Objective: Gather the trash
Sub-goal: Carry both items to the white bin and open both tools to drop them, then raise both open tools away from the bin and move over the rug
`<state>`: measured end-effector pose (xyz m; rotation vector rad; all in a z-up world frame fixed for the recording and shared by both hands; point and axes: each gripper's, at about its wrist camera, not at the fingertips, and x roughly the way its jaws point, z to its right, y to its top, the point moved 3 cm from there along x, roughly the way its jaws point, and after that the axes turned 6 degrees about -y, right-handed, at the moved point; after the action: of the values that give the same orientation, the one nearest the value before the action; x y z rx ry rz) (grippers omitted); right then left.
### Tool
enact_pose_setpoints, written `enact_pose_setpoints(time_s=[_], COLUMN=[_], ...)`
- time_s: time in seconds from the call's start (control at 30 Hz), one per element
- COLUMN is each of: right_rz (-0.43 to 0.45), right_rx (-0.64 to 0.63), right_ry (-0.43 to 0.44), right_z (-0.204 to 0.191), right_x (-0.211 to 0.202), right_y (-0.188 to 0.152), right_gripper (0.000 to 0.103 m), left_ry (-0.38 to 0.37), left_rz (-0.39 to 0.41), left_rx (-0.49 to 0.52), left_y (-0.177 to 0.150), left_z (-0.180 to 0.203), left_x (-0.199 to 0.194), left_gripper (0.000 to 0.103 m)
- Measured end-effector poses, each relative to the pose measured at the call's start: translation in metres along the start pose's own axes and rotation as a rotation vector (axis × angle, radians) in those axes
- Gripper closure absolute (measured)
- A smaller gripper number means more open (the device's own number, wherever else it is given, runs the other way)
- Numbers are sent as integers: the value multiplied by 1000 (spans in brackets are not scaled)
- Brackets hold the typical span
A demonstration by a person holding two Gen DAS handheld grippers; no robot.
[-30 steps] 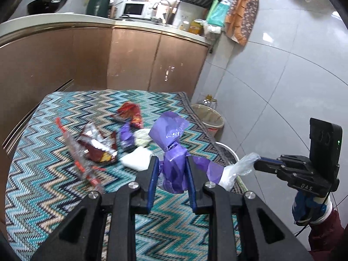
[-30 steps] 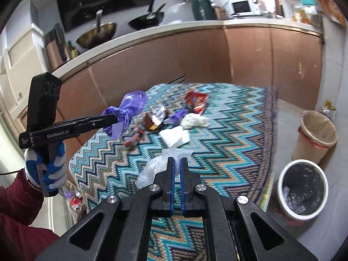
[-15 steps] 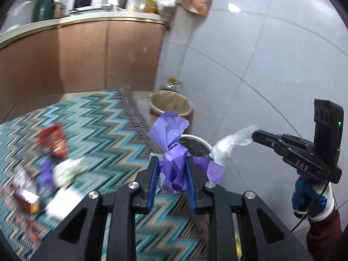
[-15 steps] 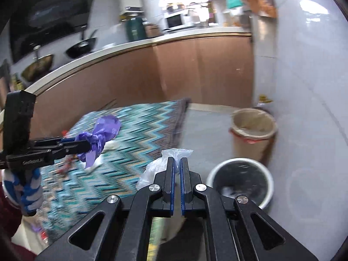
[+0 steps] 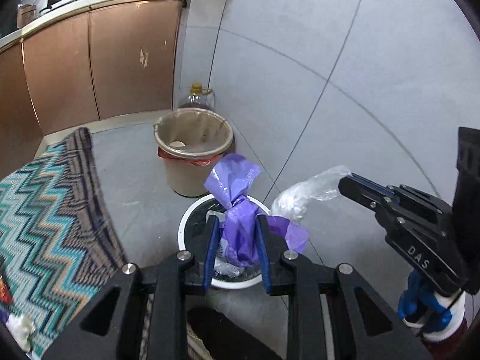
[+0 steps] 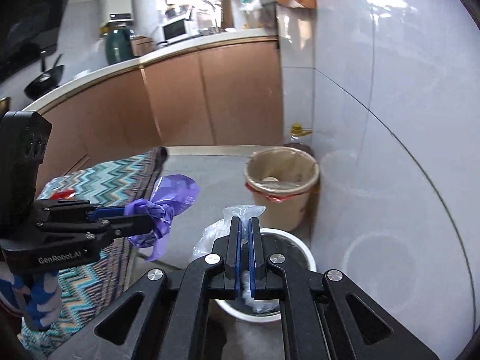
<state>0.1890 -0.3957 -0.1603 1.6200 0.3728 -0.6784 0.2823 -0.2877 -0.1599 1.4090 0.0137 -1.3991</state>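
Over the white bin (image 5: 192, 222) by the tiled wall, the left gripper (image 5: 235, 234) holds a twisted purple wrapper (image 5: 237, 210) between its blue pads, its jaws having just eased slightly wider. The right gripper (image 6: 245, 225), jaws pressed nearly together, pinches a clear plastic bag (image 6: 210, 234) above the same bin. A tan bin (image 5: 193, 150) stands just behind, near the zigzag rug's (image 5: 45, 210) edge.

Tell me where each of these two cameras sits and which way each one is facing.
Left wrist: on the left gripper, looking down past its crumpled purple plastic wrapper into the white round bin; right gripper and gloved hand show.
Right wrist: on the right gripper, clamping clear plastic film; left gripper shows.
Shared: both bins, chevron rug.
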Motion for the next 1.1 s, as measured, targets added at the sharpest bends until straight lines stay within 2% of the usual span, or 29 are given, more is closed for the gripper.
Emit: enact_pose_setpoints(time_s=[0.1, 0.23, 0.3, 0.37, 0.53, 0.7, 0.77, 0.97, 1.03, 1.1], right_rz=[-19, -43, -56, -62, -54, -21, -1, 98, 139, 181], right_rx=[11, 10, 10, 15, 32, 58, 58, 43, 49, 59], right_ry=[-40, -76, -90, -96, -109, -115, -121, -124, -118, -113], right_z=[9, 16, 17, 18, 22, 20, 16, -4, -9, -13], right_x=[20, 44, 51, 55, 51, 32, 21, -26, -46, -66], right_y=[4, 6, 4, 2, -2, 1, 4, 16, 21, 26], right_gripper=[98, 97, 92, 80, 65, 48, 32, 7, 1, 0], left_ry=[-3, -57, -70, -70, -66, -48, -34, 35, 53, 67], left_rz=[-20, -35, -41, -45, -33, 31, 68, 208, 245, 274], left_rx=[-17, -64, -80, -83, -74, -65, -62, -28, -12, 2], left_y=[9, 16, 19, 20, 20, 14, 13, 8, 4, 1], left_z=[-6, -14, -16, -17, -13, -8, -5, 9, 15, 20], left_x=[26, 52, 60, 66, 61, 31, 15, -46, -69, -91], left_gripper=[77, 73, 69, 69, 69, 69, 69, 69, 69, 69])
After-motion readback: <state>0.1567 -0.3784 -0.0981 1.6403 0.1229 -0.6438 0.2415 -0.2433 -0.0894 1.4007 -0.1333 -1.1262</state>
